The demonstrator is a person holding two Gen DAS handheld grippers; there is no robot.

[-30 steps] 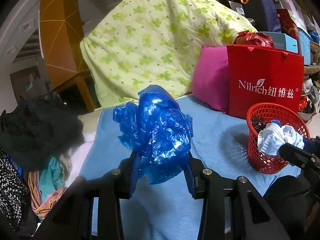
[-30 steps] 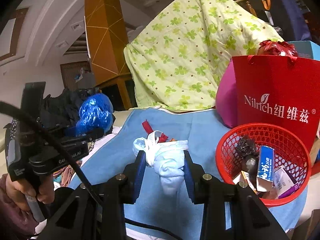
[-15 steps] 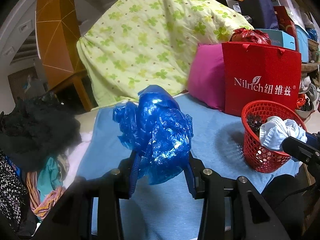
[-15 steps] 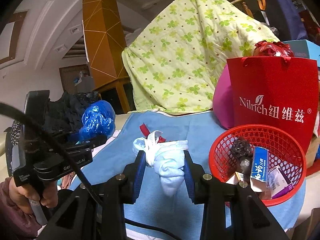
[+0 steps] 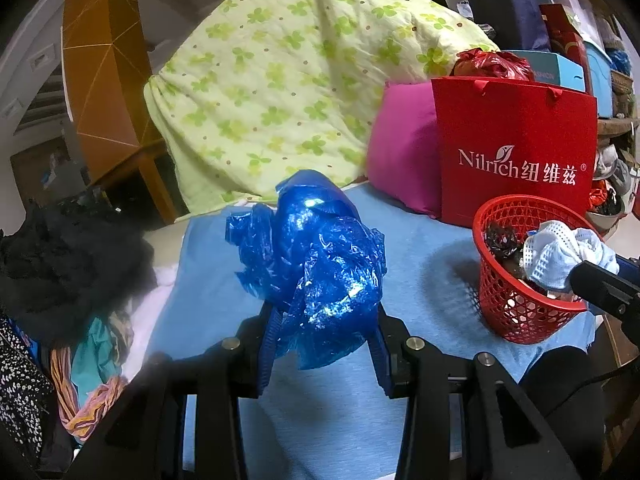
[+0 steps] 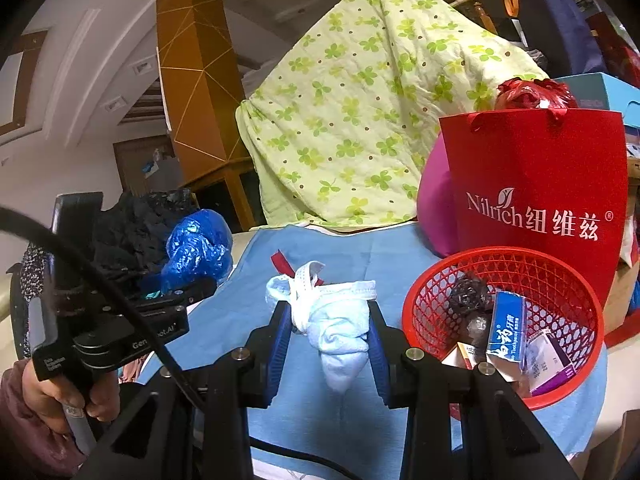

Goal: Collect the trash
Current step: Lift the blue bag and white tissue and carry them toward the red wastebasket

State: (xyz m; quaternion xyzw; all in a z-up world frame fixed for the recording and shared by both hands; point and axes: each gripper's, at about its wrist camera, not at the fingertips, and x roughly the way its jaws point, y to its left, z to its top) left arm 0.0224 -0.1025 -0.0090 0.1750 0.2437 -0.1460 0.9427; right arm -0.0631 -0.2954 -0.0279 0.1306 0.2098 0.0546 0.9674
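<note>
A crumpled blue plastic bag (image 5: 316, 264), glossy and creased with bright glints on its folds, is clamped between the blue pads of the left gripper (image 5: 322, 344) and held above a light blue cloth (image 5: 224, 292) spread over the surface. To the right, the right gripper (image 6: 330, 344) is closed on a wad of pale blue and white fabric (image 6: 336, 320) with a perforated white band and a red scrap (image 6: 282, 262) showing just behind it; seen from the left wrist camera, that wad sits at the near rim of a red mesh basket (image 5: 500, 304), over its opening.

The round, open-weave basket stands on the right side of the cloth and holds a blue and white toothpaste box (image 6: 506, 328) propped upright, a purple and white carton (image 6: 550, 364) beside it, a small orange-edged box (image 6: 464, 354), and a dark crinkled lump (image 6: 468, 294) toward its far side that may be a wrapper, though the view is too murky to say. Directly behind the basket stands a red paper gift bag (image 6: 536, 184) printed "Nilrich", with crumpled red plastic (image 6: 532, 94) bulging from its top. A magenta cushion (image 5: 404, 160) leans to the left of the bag, and a pale green clover-print quilt (image 5: 280, 84) rises behind both. At far left, a heap of dark clothing (image 5: 60, 264) lies beside the cloth, and a hand (image 6: 60, 392) grips the handle of the left gripper
</note>
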